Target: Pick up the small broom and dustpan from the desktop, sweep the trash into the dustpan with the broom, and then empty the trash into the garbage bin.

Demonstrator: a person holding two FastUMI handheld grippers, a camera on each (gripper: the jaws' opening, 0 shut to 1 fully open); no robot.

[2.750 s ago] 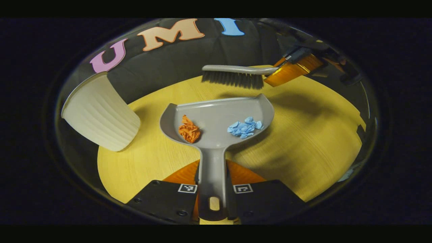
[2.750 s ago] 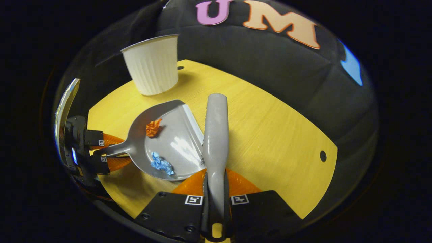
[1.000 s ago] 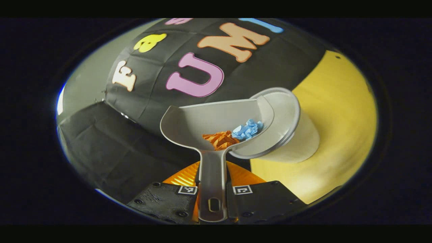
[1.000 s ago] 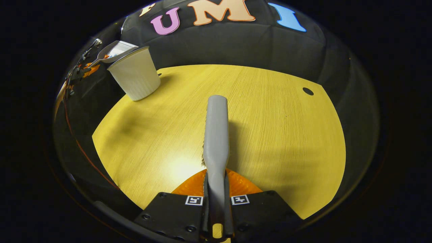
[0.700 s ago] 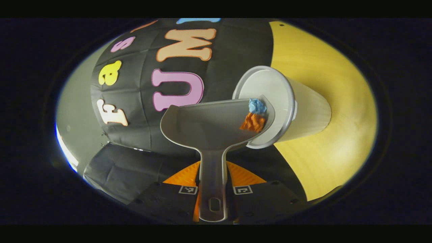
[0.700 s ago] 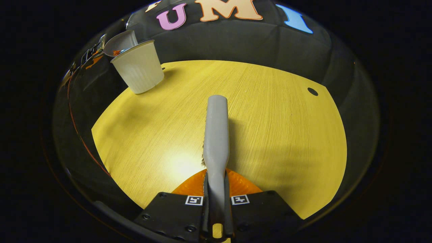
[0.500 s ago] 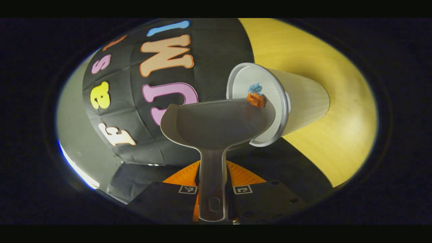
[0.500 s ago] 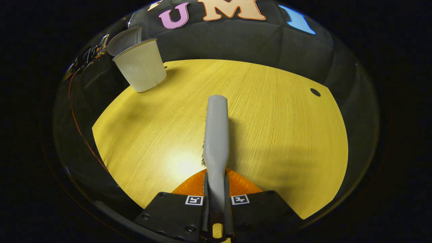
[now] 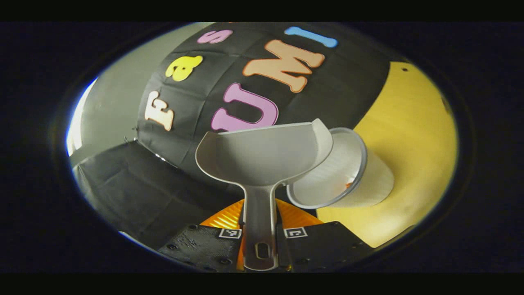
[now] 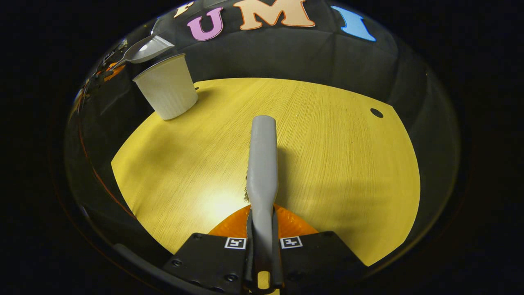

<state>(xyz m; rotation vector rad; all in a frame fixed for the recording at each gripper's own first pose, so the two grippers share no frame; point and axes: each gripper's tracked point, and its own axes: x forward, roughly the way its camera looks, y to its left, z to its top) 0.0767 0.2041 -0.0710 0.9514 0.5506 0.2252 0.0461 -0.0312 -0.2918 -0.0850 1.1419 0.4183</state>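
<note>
Left hand-held gripper (image 9: pixel 258 237) grasps the emptied dustpan (image 9: pixel 266 153) above the garbage bin (image 9: pixel 348 176) just right; right hand-held gripper (image 10: pixel 263 246) clamps the broom (image 10: pixel 262 164) over the bench (image 10: pixel 335 155)

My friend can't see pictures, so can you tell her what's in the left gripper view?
The left gripper is shut on the handle of a grey dustpan with nothing in its scoop, held beside the mouth of a white garbage bin on a yellow desktop. A bit of orange shows inside the bin.
</note>
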